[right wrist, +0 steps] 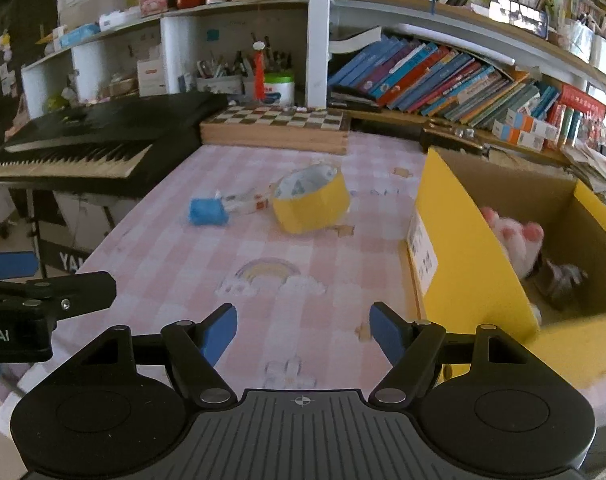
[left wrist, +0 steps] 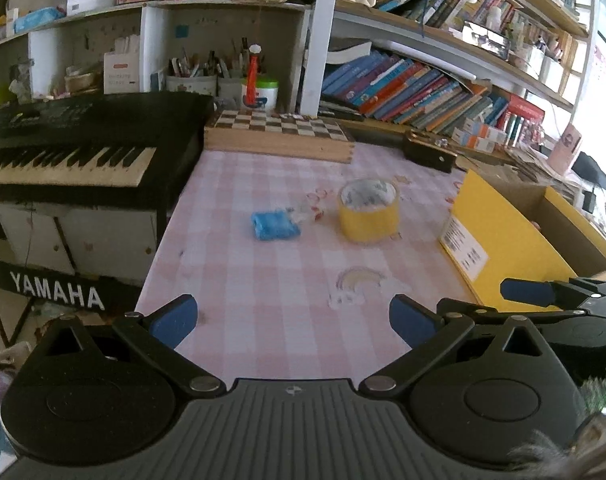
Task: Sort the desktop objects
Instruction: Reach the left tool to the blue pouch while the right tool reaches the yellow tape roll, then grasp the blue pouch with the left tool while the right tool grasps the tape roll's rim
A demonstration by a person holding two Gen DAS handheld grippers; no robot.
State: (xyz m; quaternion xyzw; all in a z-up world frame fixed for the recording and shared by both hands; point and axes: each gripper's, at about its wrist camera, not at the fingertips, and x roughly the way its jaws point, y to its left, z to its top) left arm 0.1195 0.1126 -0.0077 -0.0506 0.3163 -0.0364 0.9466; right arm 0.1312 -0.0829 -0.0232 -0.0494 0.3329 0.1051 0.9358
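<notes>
Item: yellow tape roll (left wrist: 369, 211), standing on its flat end on the pink checked worktop (left wrist: 263, 280), hole upward, so no long axis favours one approach; it lies ahead of both sets of jaws, well apart from either. Item: blue packet (left wrist: 274, 226), flat, just left of the roll, long axis running across the view, with a small clear wrapper (left wrist: 307, 210) between them. Left gripper (left wrist: 293, 320): jaws wide apart, nothing between them; roll ahead and slightly right. Right gripper (right wrist: 303, 336): jaws parted about halfway, empty; roll ahead, near centre, apparently the nearer candidate. Receptacle: yellow cardboard box (right wrist: 463, 248), right of the right jaws, already holding a pink-and-white plush toy (right wrist: 519, 240).
</notes>
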